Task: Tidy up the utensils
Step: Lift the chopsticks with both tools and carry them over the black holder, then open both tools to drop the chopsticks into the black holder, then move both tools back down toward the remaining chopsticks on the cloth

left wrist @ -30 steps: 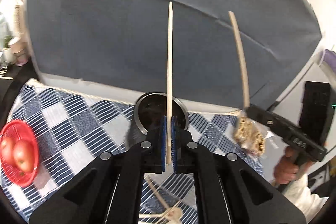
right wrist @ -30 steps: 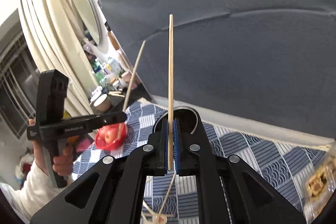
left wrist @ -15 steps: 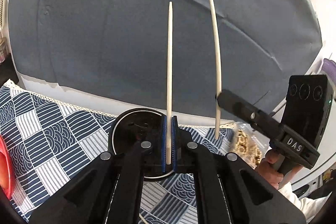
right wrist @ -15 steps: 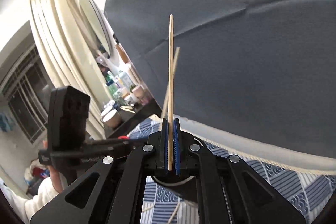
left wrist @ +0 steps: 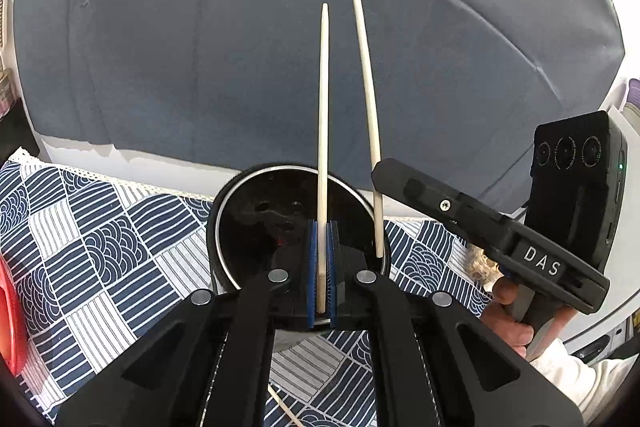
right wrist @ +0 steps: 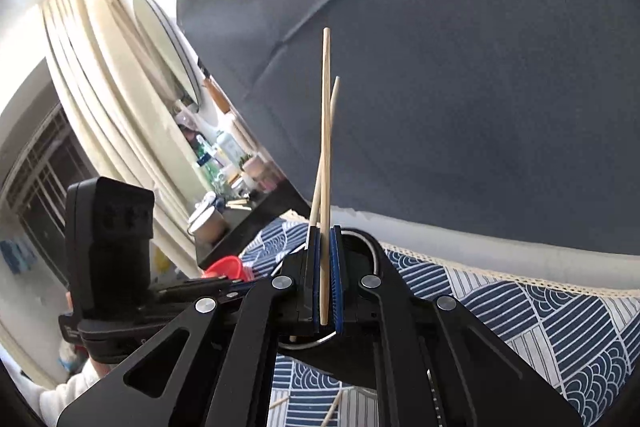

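Observation:
My left gripper [left wrist: 321, 267] is shut on a pale wooden chopstick [left wrist: 322, 131] held upright over a round black holder with a metal rim [left wrist: 240, 219]. My right gripper [right wrist: 327, 275] is shut on a second chopstick [right wrist: 326, 147], also upright above the holder [right wrist: 370, 247]. In the left wrist view the right gripper [left wrist: 472, 215] comes in from the right, its chopstick [left wrist: 366, 67] reaching down to the holder's right rim. In the right wrist view the left gripper's chopstick [right wrist: 333, 99] shows just behind mine, and its body [right wrist: 112, 267] is at the left.
The holder stands on a blue and white patterned cloth [left wrist: 100, 235]. A red basket [left wrist: 8, 315] lies at the far left, also in the right wrist view [right wrist: 224, 267]. Loose chopsticks [right wrist: 332, 413] lie on the cloth below. A grey backdrop [left wrist: 200, 47] stands behind.
Both grippers have moved closer over the holder and closer to each other, each still holding its chopstick. The right chopstick's lower end now reaches the holder's rim.

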`<action>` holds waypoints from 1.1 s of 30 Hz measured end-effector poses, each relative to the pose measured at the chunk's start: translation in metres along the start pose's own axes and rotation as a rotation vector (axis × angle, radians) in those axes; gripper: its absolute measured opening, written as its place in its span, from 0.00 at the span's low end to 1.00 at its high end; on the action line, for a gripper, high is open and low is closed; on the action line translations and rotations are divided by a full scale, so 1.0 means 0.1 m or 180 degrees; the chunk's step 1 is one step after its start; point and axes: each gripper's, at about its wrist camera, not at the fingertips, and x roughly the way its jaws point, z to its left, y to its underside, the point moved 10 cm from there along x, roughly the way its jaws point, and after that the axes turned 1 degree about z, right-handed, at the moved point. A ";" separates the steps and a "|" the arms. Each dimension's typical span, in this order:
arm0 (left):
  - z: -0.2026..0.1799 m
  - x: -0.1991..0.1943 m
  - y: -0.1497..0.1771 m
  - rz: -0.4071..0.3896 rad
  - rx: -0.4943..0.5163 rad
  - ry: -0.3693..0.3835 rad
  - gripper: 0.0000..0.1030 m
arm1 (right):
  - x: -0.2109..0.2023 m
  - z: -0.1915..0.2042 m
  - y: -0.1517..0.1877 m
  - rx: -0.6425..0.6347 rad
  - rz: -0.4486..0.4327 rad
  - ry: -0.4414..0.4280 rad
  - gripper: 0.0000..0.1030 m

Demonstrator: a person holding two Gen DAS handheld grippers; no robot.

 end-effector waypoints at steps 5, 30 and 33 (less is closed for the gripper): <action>0.01 -0.07 0.07 -0.0008 0.0008 -0.0042 0.05 | -0.02 0.08 0.10 -0.0234 0.0129 0.0157 0.05; 0.39 -0.75 0.30 -0.0071 0.0254 -0.0518 0.88 | -0.68 0.50 0.36 -0.0886 0.0311 0.0997 0.83; 0.53 -0.85 0.42 -0.0021 0.0219 -0.0579 0.91 | -0.73 0.56 0.47 -0.0865 0.0371 0.1068 0.84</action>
